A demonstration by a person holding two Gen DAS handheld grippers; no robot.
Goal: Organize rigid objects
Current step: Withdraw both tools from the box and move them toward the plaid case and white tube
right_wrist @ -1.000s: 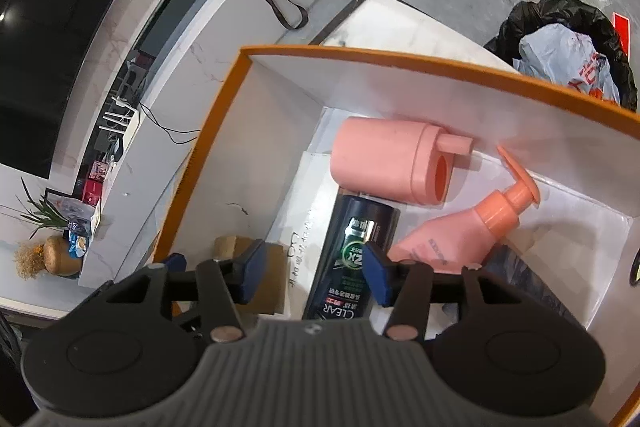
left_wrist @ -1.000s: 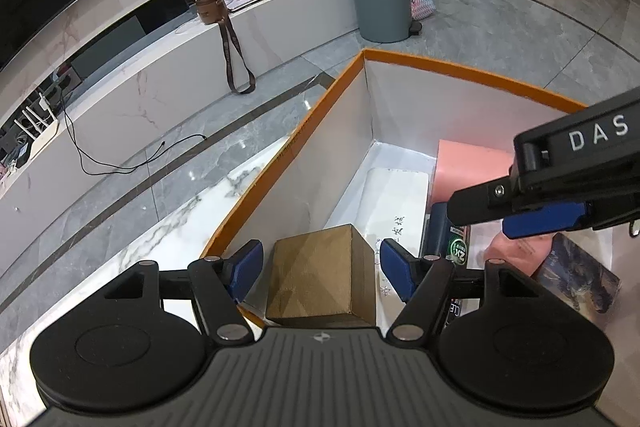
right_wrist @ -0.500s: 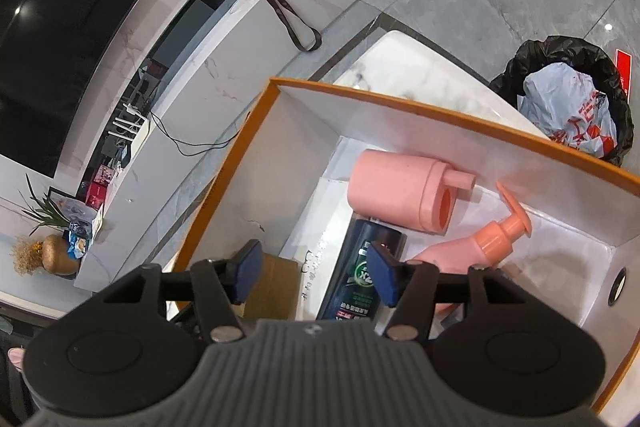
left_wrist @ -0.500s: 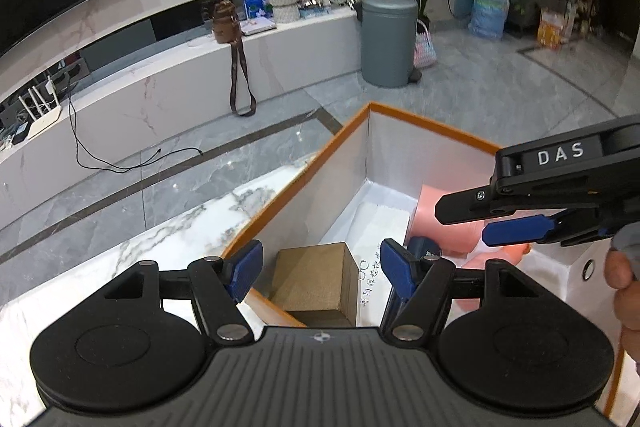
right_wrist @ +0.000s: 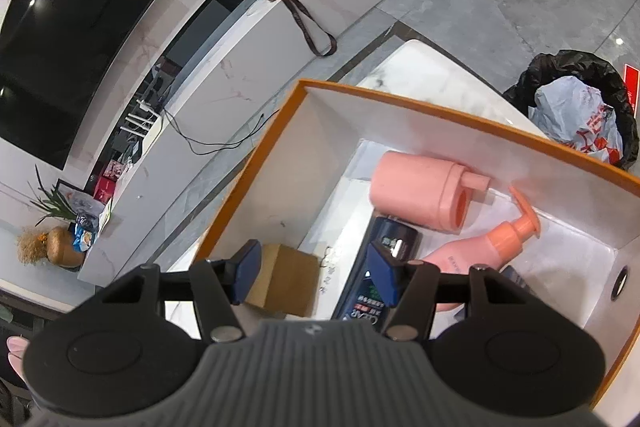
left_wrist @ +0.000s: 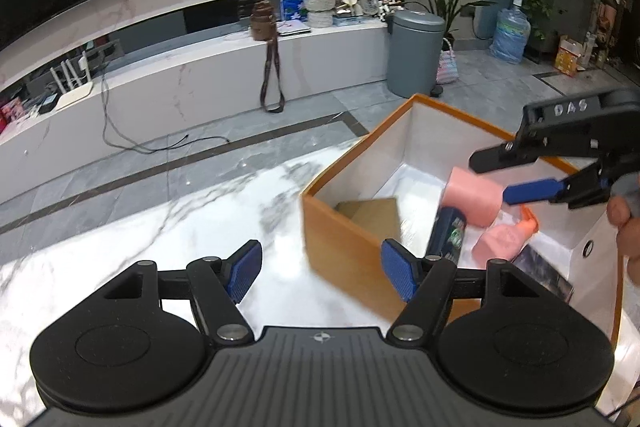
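"CLEAR" is read on the dark blue bottle (right_wrist: 372, 279) inside the orange-rimmed white box (right_wrist: 440, 115); "DAS" is printed on the right tongs (left_wrist: 532, 187). Both the right and the left tongs (left_wrist: 320, 271) are held open, empty, the right having just been widening.

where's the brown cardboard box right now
The brown cardboard box lies inside the orange-rimmed bin, in its near-left corner in the right wrist view, left of the dark shampoo bottle and against the bin's white wall.

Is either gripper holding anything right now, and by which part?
Nothing is held. The left gripper and right gripper are both open and empty.
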